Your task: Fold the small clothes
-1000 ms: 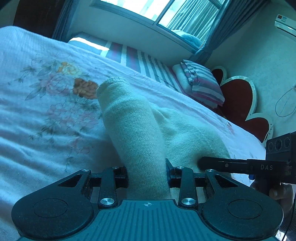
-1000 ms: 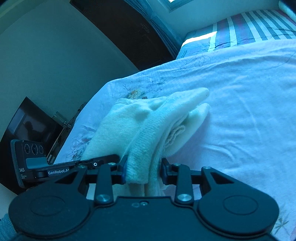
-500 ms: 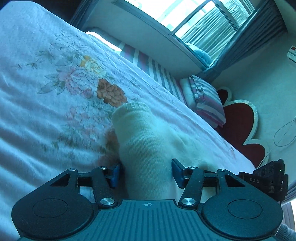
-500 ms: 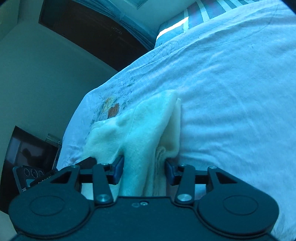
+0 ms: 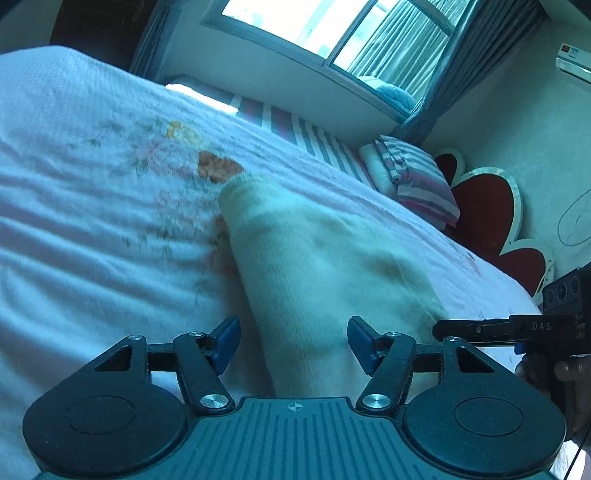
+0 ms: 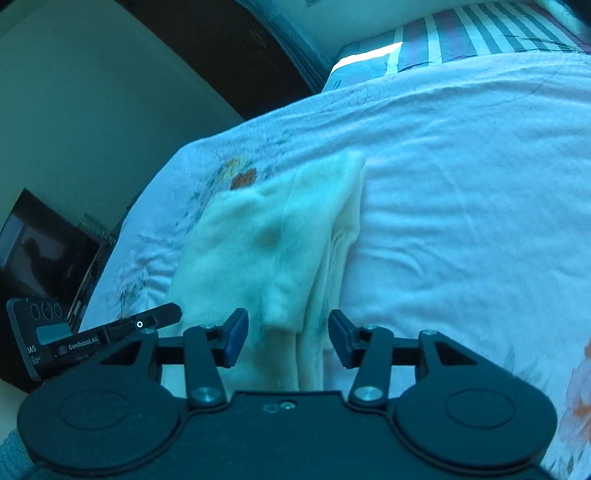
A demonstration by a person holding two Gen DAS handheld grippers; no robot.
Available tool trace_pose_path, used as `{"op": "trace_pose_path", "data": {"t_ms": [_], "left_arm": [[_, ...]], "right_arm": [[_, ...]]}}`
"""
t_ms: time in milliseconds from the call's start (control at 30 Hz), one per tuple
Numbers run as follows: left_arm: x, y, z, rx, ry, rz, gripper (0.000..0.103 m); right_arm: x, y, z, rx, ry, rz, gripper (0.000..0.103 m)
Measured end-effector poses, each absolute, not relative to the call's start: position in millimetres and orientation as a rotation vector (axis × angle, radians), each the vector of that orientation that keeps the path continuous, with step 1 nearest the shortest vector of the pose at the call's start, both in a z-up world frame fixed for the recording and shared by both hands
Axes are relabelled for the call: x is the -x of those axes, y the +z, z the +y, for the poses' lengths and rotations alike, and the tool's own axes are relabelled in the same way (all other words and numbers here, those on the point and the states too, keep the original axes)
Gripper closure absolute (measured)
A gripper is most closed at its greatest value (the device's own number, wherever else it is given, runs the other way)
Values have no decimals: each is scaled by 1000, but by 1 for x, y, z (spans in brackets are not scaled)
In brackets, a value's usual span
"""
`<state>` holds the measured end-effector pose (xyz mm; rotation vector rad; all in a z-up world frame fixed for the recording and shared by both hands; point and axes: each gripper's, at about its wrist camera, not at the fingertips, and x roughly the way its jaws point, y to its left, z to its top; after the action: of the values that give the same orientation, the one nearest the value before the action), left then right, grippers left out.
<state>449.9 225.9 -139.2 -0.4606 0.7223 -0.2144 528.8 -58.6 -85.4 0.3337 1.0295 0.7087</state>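
Note:
A small cream knit garment lies folded on the pale floral bedspread. It also shows in the right wrist view, with folded layers along its right edge. My left gripper is open, its blue pads standing apart on either side of the garment's near end. My right gripper is open too, with its pads wide of the near edge of the cloth. The right gripper shows at the right of the left wrist view, and the left gripper at the left of the right wrist view.
A striped sheet and a folded striped pillow lie at the far end of the bed under the window. A red heart-shaped headboard stands at the right. A dark screen stands beside the bed.
Both grippers have opened and let go of the garment, which now lies flat on the bed. Both have drawn back a little from it.

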Motion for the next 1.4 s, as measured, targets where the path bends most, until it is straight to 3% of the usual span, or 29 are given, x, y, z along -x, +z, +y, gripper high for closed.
{"op": "trace_pose_path", "data": {"t_ms": [67, 133, 367, 533, 667, 733, 800, 867, 900, 1000, 1400], "left_arm": [[-440, -148, 223, 442, -182, 730, 40], [-428, -151, 224, 430, -166, 702, 40], [-372, -135, 210, 435, -134, 673, 40], [-352, -152, 188, 315, -115, 688, 40], [-349, -149, 178, 236, -84, 679, 40], [-344, -145, 172, 220, -57, 674, 39], [-337, -138, 169, 225, -7, 678, 25], [-323, -128, 164, 198, 56, 659, 12], [-314, -123, 162, 188, 72, 650, 11], [-279, -104, 154, 165, 95, 629, 0], [-143, -30, 86, 168, 7, 482, 0]], "right_arm": [[-518, -92, -52, -232, 681, 1061, 58], [-507, -95, -57, -166, 658, 1029, 70], [-461, -72, -72, -171, 646, 984, 64], [-448, -93, -67, -86, 596, 974, 71], [-443, -92, -61, -42, 587, 945, 69], [-439, -92, -57, -36, 574, 933, 65], [-437, -92, -59, -59, 563, 935, 58], [-434, -84, -68, -120, 554, 944, 32], [-430, -79, -76, -152, 546, 944, 1], [-404, -57, -98, -182, 511, 875, 0], [-228, 24, -115, 38, 364, 638, 0]]}}
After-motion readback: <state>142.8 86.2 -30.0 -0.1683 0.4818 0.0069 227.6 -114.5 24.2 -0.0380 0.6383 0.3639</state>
